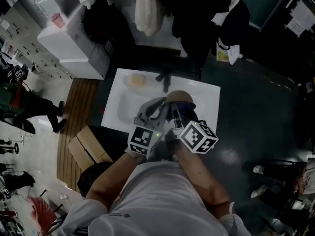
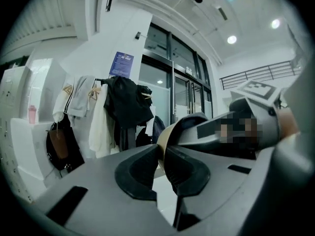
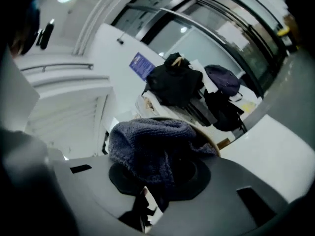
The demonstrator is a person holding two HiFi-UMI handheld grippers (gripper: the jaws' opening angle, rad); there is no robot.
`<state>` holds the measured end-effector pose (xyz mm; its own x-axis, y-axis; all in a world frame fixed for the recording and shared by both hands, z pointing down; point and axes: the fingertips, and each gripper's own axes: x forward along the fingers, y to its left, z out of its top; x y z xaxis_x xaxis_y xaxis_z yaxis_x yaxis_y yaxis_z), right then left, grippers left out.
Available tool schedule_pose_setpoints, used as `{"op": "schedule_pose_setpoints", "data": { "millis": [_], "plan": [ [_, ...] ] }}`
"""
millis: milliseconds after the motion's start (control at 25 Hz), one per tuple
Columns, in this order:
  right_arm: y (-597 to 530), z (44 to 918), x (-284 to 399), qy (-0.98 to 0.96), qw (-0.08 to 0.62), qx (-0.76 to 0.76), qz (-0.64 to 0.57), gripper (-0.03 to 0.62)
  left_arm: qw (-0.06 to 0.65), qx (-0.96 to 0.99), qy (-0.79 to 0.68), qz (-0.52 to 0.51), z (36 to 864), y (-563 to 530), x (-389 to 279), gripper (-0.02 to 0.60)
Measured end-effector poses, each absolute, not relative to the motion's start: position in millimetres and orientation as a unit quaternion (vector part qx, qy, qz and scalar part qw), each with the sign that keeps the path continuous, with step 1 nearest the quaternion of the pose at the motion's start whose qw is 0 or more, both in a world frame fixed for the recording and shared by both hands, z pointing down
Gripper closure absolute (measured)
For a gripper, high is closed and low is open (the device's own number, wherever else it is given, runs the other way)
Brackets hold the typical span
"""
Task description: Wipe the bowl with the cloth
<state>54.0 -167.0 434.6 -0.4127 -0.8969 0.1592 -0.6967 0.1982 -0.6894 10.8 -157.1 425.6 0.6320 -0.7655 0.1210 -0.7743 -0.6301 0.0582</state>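
The bowl (image 1: pixel 180 97) is held up over the white sink (image 1: pixel 209 102), its thin rim pinched between the closed jaws of the left gripper (image 2: pixel 161 162) — and the grey-blue cloth (image 3: pixel 152 146) is clamped in the right gripper (image 3: pixel 160 173), bunched right against the bowl. Wiping is judged to be in hand. Next, the cloth would need to be swept round the bowl's surface under light pressure, with a firm pinch on the rim — a slip could drop the bowl into the sink.

The tan bowl (image 1: pixel 179 97) hangs tilted over the white sink (image 1: pixel 209 93), rim pinched in the left gripper (image 2: pixel 161 157), with the bunched grey-blue terry cloth (image 3: pixel 147 142) in the right gripper (image 3: pixel 162 177) against its rim.
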Motion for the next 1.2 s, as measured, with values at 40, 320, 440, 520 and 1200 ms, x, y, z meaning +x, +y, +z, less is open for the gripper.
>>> {"op": "schedule_pose_setpoints", "data": {
  "millis": [40,320,440,520,1200],
  "plan": [
    [-167,436,56,0.748,0.171,-0.514,-0.385,0.511,0.046,0.902,-0.428,0.041,425,-156,10,0.554],
    [-166,437,58,0.78,0.115,-0.537,-0.3,0.511,0.058,0.907,-0.415,0.042,428,-154,15,0.549],
    [-168,437,49,0.813,0.015,-0.546,-0.202,0.511,0.06,0.907,-0.415,0.046,424,-155,13,0.548],
    [-168,438,43,0.825,-0.056,-0.546,-0.133,0.511,0.056,0.906,-0.415,0.051,419,-157,11,0.548],
    [-162,471,16,0.793,-0.394,-0.437,0.159,0.511,0.066,0.906,-0.402,0.11,431,-166,1,0.543]
  ]
}}
